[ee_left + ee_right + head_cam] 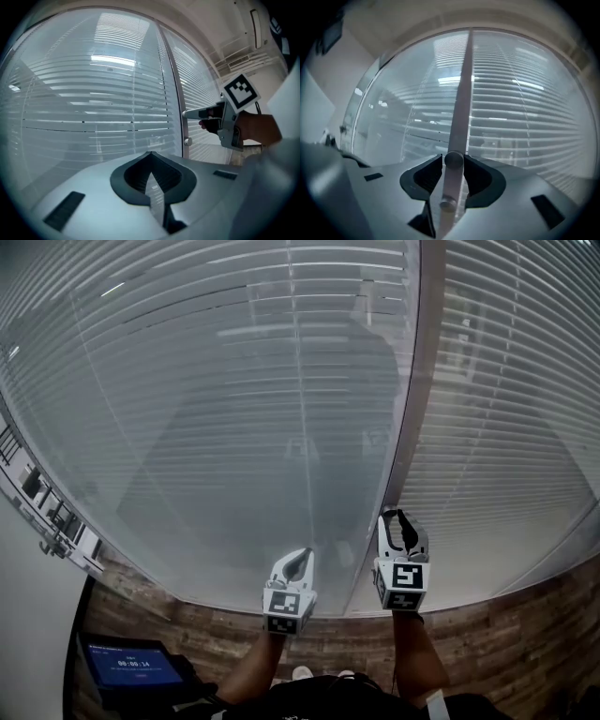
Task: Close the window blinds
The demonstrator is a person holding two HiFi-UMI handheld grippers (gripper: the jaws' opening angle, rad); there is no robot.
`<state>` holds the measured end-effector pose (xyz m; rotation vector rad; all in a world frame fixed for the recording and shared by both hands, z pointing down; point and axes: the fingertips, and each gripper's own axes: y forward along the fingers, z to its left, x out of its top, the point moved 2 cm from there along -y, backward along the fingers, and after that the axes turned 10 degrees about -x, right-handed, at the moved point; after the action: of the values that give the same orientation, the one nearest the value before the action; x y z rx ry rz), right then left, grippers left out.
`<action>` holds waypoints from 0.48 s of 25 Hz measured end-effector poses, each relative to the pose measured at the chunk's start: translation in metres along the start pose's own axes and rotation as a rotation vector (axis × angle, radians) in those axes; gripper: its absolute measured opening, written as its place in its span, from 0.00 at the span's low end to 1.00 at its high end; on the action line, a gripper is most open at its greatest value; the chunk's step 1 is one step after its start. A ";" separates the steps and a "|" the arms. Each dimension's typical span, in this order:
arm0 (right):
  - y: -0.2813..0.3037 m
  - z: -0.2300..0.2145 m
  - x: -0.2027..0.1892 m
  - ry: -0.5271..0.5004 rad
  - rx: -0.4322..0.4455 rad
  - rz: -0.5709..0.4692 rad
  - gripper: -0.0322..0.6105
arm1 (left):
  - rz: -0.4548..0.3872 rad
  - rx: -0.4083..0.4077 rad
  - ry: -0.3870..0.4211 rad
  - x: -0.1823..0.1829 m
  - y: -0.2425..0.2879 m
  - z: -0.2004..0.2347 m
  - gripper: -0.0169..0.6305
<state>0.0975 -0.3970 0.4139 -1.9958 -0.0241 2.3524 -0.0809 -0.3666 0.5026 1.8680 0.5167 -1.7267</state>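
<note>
In the head view, the blinds (187, 409) filled the upper frame, with my left gripper (301, 559) and right gripper (398, 517) at lower centre. In the left gripper view, my jaws met, empty. In the right gripper view, my jaws clamped the knob (453, 159) on the central post (461, 103).

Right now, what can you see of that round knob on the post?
The round knob is small, grey and looks like metal. It sticks out from the upright post between the two window panes. The right gripper pinches it, one jaw on each side. A second knob sits just below it.
</note>
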 end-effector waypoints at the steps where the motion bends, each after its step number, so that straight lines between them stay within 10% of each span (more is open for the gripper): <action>1: -0.002 -0.002 0.001 0.107 0.016 0.014 0.25 | 0.002 0.000 -0.003 -0.001 0.000 0.000 0.03; 8: 0.007 -0.008 -0.009 0.609 0.061 0.091 0.26 | -0.008 0.006 -0.013 0.001 0.002 0.001 0.03; 12: 0.004 -0.009 -0.004 0.657 0.054 0.072 0.25 | -0.004 0.009 -0.006 0.000 0.001 0.001 0.03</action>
<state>0.1070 -0.4016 0.4160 -2.6588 0.1390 1.5936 -0.0810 -0.3675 0.5026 1.8694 0.5114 -1.7394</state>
